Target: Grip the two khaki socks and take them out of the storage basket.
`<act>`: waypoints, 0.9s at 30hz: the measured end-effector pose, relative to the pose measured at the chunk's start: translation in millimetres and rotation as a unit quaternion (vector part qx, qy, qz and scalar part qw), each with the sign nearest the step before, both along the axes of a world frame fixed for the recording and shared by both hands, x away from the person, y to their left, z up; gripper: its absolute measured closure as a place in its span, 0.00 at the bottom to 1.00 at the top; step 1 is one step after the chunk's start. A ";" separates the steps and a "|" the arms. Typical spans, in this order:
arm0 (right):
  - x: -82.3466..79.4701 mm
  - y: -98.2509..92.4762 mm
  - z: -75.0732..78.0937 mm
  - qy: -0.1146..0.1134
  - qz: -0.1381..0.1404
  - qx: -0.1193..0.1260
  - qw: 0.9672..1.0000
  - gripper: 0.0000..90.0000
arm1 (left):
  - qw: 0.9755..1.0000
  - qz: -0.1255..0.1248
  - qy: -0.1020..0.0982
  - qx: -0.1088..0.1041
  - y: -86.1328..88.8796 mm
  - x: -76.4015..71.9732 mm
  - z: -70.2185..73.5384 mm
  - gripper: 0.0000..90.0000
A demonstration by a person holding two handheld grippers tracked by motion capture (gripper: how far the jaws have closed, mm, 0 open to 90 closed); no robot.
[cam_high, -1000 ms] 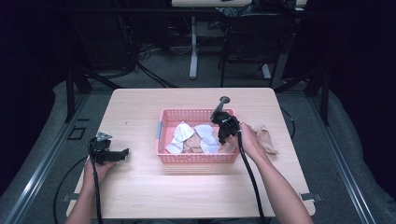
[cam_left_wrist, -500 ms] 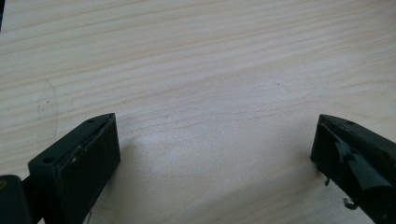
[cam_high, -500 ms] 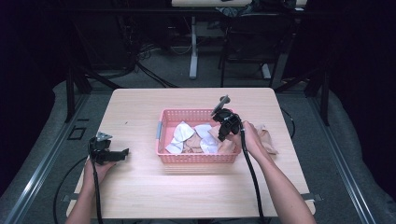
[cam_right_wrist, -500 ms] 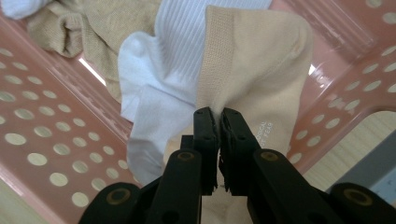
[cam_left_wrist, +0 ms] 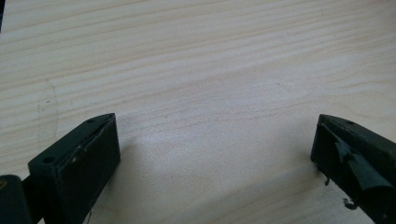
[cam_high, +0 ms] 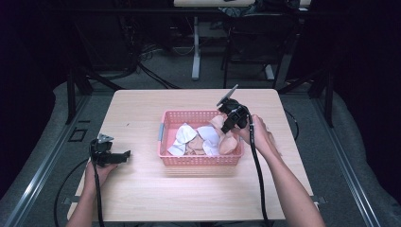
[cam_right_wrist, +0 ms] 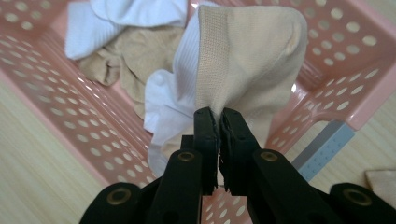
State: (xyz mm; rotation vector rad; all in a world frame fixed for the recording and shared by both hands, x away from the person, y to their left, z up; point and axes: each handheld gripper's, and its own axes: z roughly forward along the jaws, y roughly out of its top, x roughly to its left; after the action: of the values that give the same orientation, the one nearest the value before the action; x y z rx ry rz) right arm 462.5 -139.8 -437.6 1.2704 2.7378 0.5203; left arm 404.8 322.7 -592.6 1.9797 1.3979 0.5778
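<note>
The right gripper (cam_right_wrist: 219, 122) is clamped on a beige sock (cam_right_wrist: 252, 56), its jaws pressed together on a fold of the fabric near the ribbed cuff. Compared with one second ago, this gripper has risen and drawn back toward the right rim of the pink basket (cam_high: 165, 156), and the sock now hangs from it above the basket's right end instead of lying among the other laundry. This indicates that the sock has been picked and is likely being carried out of the basket, probably toward the beige piece lying on the table (cam_high: 142, 198) beyond the person's right hand (cam_high: 259, 137), although that piece is largely hidden in the high view and cannot be identified with certainty. The left gripper (cam_left_wrist: 215, 154) has not moved; its jaws stand wide apart over bare wood, holding nothing. The right gripper view shows the grip point, a white sock (cam_right_wrist: 173, 88) just behind the held one, and more white and tan socks deeper in the basket. The high view shows what that view cannot: the left gripper (cam_high: 124, 155) resting well apart from the basket, near the table's left edge.
</note>
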 end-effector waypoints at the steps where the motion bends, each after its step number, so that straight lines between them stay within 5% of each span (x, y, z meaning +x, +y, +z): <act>1: -0.1 -0.5 2.5 -0.004 0.004 0.001 1.000 0.95 | 1.000 0.000 0.000 0.000 0.0 0.0 0.0 0.01; 6: -1.2 -2.6 13.4 -0.021 0.005 0.012 1.000 0.95 | 1.000 -0.002 0.001 0.000 0.2 0.4 0.1 0.01; 27: -2.1 -5.1 44.6 -0.034 0.005 0.037 0.999 0.95 | 1.000 -0.002 0.001 0.001 0.1 0.3 0.1 0.01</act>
State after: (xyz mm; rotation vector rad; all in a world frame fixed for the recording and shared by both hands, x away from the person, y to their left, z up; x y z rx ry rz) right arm 460.4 -144.8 -393.0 1.2310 2.6937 0.6587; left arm 405.0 322.8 -592.4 1.9831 1.3953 0.5762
